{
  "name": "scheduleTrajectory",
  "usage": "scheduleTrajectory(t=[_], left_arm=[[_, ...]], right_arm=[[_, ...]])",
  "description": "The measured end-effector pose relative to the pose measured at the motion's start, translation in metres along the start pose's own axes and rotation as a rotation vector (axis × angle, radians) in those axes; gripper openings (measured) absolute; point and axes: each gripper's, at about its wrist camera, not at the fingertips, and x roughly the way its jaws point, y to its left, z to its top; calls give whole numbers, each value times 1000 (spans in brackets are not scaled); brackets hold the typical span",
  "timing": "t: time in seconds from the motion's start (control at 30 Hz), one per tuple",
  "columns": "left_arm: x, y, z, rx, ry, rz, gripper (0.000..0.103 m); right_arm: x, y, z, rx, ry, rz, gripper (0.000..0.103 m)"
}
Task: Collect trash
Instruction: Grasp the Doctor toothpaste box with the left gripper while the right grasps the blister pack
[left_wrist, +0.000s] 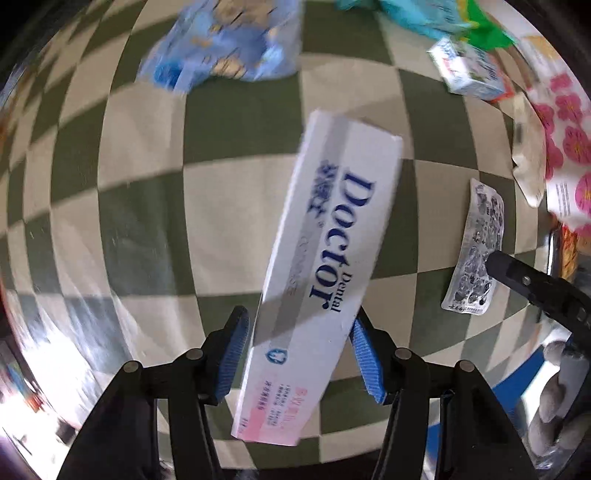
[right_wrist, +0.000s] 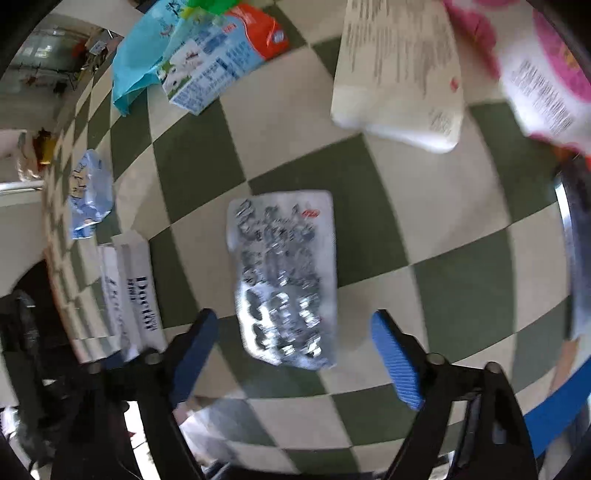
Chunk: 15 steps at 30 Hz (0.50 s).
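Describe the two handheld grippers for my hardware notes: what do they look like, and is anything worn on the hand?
Both grippers are alike. The left gripper and right gripper each have black angular fingers on black linkage bars with round pivot pins, and ribbed blue pads on the inner faces. No cables or markings show. In the left wrist view, a hand at the right edge seems to wear a grey glove.

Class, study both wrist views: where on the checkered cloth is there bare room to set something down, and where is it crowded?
Bare cloth lies left of the toothpaste box, below the blue wrapper, and right of the foil blister pack. The far edge is crowded: milk carton, white pouch, pink-flowered packet.
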Motion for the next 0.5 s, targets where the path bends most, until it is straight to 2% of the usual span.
scheduleTrajectory(t=[0.13, 0.2, 0.23, 0.27, 0.37, 0.4, 0.43, 0.5], left_arm=[[0, -21, 1, 99, -55, 108, 53], [3, -26, 6, 98, -74, 126, 50], [3, -27, 6, 86, -89, 125, 43], [1, -27, 12, 82, -99, 130, 43], [-7, -31, 8, 67, -139, 139, 43], [-9, -28, 5, 62, -143, 146, 43], [-9, -29, -3, 53, -150, 146, 43], [-18, -24, -13, 35, -162, 153, 43]], right_arm=[[8, 14, -1, -34, -32, -74, 88], [14, 28, -10, -46, -55, -126, 89], [15, 33, -11, -45, -77, -148, 88], [19, 45, -12, -44, -94, -172, 87], [19, 57, -19, -55, -153, -224, 80], [19, 63, -23, -65, -164, -258, 69], [19, 68, -26, -78, -176, -256, 65], [21, 74, -29, -97, -172, -260, 65]])
